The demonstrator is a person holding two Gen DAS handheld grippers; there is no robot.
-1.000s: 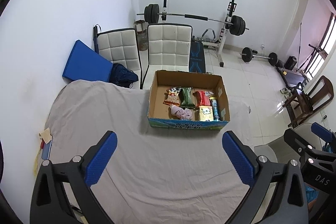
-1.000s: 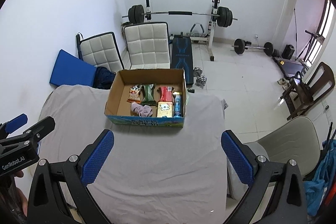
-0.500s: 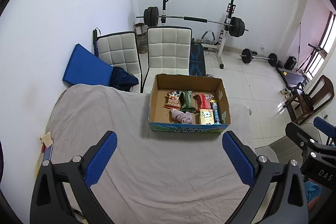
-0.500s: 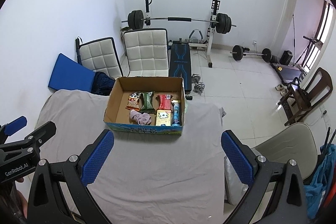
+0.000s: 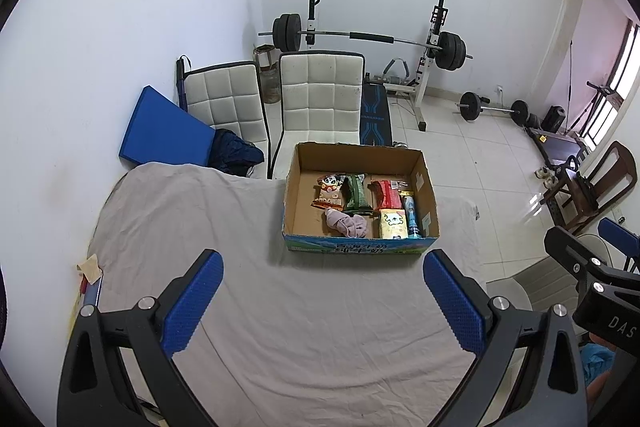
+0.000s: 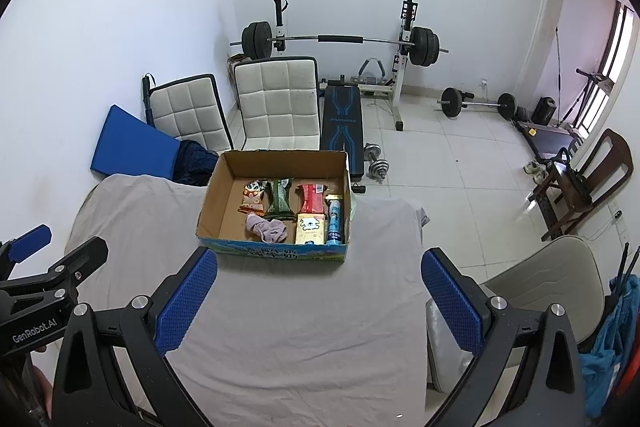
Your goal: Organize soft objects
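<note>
Pink cloth (image 5: 347, 223), crumpled into a soft lump, lies inside the cardboard box (image 5: 296, 187) at its near wall, well ahead of both grippers and touched by neither. The box sits at the far edge of the tabletop (image 5: 280, 307), which is covered by a wrinkled grey sheet. The left gripper (image 5: 324, 301) hangs above the sheet with its blue-padded fingers (image 5: 192, 301) spread wide and nothing between them; the right gripper (image 6: 318, 301) is spread just as wide and also holds nothing. Beside the cloth in the box lie 5 packaged items (snack bags, mostly): an orange packet (image 5: 329, 191), a green packet (image 5: 356, 193), a red packet (image 5: 386, 194), a yellow packet (image 5: 393, 223) and a blue tube (image 5: 411, 215). Behind the box stand 2 white chairs (image 5: 320, 95).
</note>
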